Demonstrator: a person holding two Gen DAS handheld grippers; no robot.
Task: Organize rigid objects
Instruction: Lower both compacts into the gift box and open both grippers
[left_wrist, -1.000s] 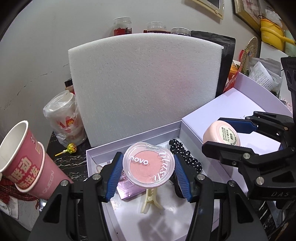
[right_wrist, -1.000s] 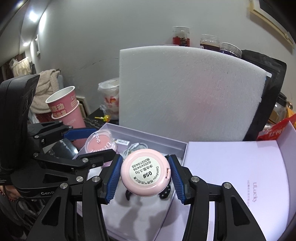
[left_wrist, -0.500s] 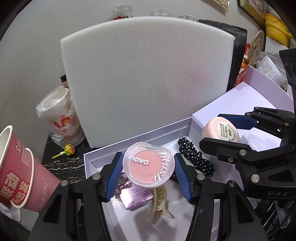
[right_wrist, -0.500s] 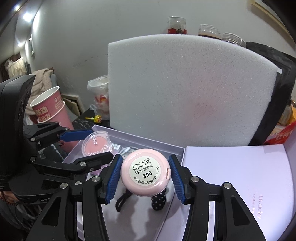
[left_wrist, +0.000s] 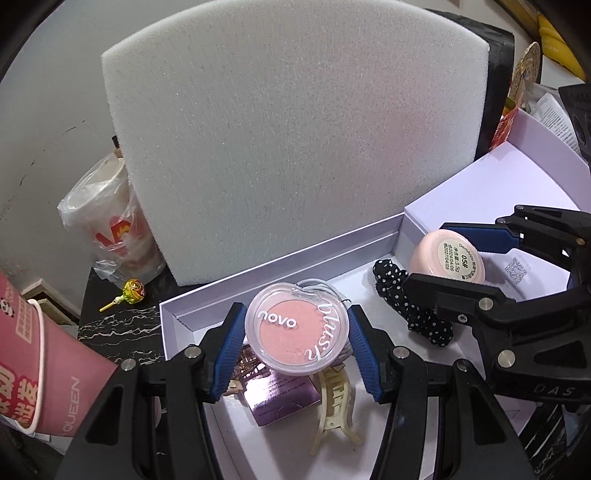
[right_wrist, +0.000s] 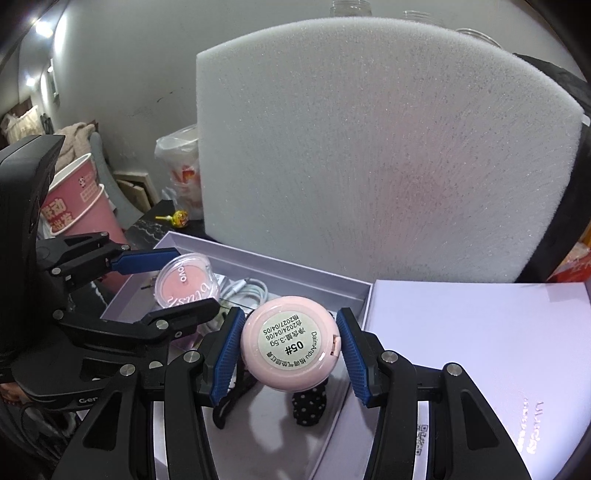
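Observation:
My left gripper (left_wrist: 295, 334) is shut on a clear round blush compact (left_wrist: 291, 325) with a pink pan, held above the open white box (left_wrist: 277, 258). My right gripper (right_wrist: 290, 349) is shut on a pale pink round compact (right_wrist: 291, 332), label side facing the camera, over the box's right end. Each gripper also shows in the other's view: the right gripper (left_wrist: 454, 262) at the right, the left gripper (right_wrist: 166, 286) at the left. In the box lie a black polka-dot scrunchie (left_wrist: 413, 306), a cream claw clip (left_wrist: 336, 406), a small purple carton (left_wrist: 280, 398) and a white cable (right_wrist: 247, 290).
A tall grey foam slab (left_wrist: 295, 147) stands right behind the box. The lavender box lid (right_wrist: 480, 350) lies to the right. On the dark marble top at the left are pink paper cups (left_wrist: 37, 369), a lollipop (left_wrist: 133, 290) and a bagged cup (left_wrist: 110, 229).
Both grippers have moved forward and down toward the box, each still gripping its compact. The foam slab and the box contents now look closer and larger.

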